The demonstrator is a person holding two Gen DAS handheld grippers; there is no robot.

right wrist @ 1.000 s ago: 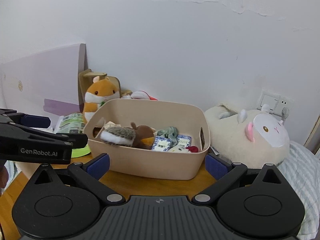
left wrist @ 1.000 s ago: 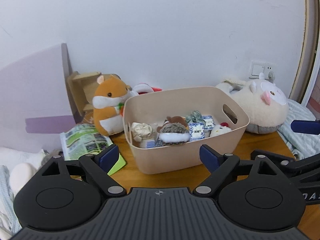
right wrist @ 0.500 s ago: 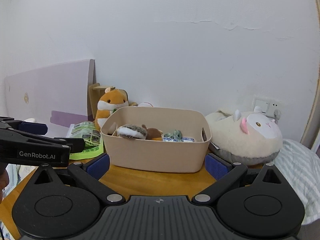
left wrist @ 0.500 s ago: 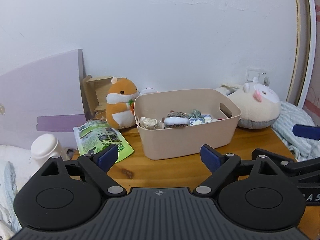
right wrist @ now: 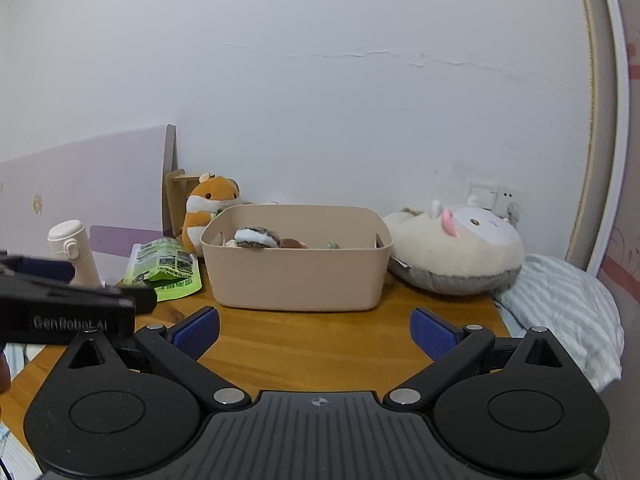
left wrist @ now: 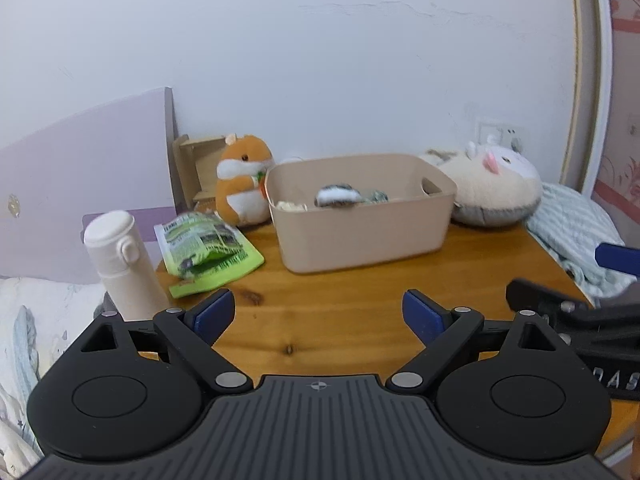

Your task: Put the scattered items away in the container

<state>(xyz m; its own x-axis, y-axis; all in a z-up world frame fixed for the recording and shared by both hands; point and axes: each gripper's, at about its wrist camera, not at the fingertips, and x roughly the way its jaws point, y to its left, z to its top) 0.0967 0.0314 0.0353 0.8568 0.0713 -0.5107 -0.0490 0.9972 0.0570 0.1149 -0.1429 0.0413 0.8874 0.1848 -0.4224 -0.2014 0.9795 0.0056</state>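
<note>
Both hand-held grippers stand wide open and empty at the lower edge of their views, the left hand-held gripper (left wrist: 318, 312) and the right hand-held gripper (right wrist: 314, 330) hovering over bare wood of the bench (left wrist: 340, 320). From left to right across mid-frame: a cream flask (left wrist: 120, 256), a green snack packet (left wrist: 204, 252) lying flat, an orange hamster plush (left wrist: 242, 180) upright against the wall, then the beige container (left wrist: 360, 216) at centre with a grey-and-white plush (left wrist: 338, 196) and other small pieces already inside, and a large cream plush (left wrist: 492, 188) at right. By the look of it the tidying is largely done; whether the packet or the plushes outside count as leftovers is unclear
</note>
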